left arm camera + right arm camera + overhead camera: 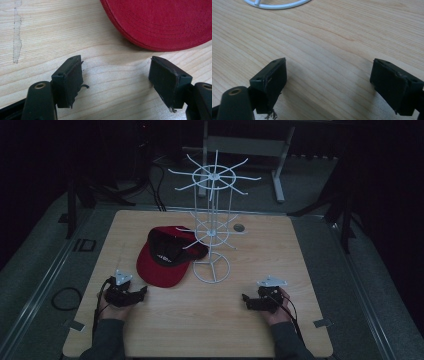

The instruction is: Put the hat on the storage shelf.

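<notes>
Up close, red cap [160, 22] beyond left jaws.

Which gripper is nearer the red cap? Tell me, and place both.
Left. The left gripper sits just below the red cap's brim, jaws open toward it. The right gripper is across the table, beyond the white wire rack's base.

Red cap [162, 22] cut off by top and right edges in left gripper view. White rack base ring [278, 4] cropped at top edge in right gripper view. Small dark disc [239, 227] behind rack too small to identify.
</notes>
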The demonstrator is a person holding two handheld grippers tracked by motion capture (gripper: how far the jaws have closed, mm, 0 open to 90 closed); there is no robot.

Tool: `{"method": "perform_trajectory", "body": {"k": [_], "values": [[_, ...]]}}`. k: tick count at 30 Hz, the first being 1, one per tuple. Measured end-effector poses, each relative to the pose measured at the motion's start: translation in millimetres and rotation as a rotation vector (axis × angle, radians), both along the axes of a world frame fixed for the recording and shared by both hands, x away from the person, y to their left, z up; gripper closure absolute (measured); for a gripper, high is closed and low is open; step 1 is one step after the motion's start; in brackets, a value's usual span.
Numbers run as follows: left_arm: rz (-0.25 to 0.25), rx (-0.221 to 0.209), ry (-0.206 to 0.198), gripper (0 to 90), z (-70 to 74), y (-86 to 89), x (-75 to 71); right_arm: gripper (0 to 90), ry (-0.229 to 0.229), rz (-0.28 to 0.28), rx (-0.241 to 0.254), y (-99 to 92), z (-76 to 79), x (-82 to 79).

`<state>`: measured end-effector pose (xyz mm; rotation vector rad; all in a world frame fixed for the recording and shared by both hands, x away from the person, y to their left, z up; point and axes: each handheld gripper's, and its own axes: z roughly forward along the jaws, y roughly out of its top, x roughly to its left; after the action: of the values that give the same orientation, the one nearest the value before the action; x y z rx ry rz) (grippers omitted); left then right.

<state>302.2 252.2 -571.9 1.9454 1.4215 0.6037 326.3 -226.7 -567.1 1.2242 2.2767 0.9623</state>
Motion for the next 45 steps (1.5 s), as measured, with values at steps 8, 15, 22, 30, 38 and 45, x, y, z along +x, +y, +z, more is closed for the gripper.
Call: {"method": "perform_trajectory", "body": {"k": [8, 15, 22, 30, 38, 45], "values": [[0.0, 0.001, 0.0, 27.0, 0.0, 0.0, -0.1, 13.7, 0.0, 0.0, 0.0, 0.0, 0.0, 0.0], [-0.013, 0.001, 0.024, 34.5, 3.5, 1.5, 2.2, 13.7, -0.001, 0.0, 0.0, -0.1, 0.0, -0.1], [-0.024, -0.004, 0.07, 44.5, 9.9, 6.3, 7.5, 13.7, -0.001, 0.0, 0.0, -0.1, 0.0, -0.1], [-0.017, -0.031, 0.032, 45.5, 23.4, 9.2, 11.0, 13.7, 0.0, 0.0, 0.0, 0.0, 0.0, -0.1], [-0.014, -0.073, 0.01, 41.7, 35.7, 12.5, 21.2, 13.7, 0.001, 0.001, 0.0, -0.2, 0.0, -0.4], [-0.024, -0.086, 0.011, 43.0, 47.3, 12.0, 38.3, 13.8, 0.0, -0.001, 0.0, -0.1, 0.1, -0.5]]}}
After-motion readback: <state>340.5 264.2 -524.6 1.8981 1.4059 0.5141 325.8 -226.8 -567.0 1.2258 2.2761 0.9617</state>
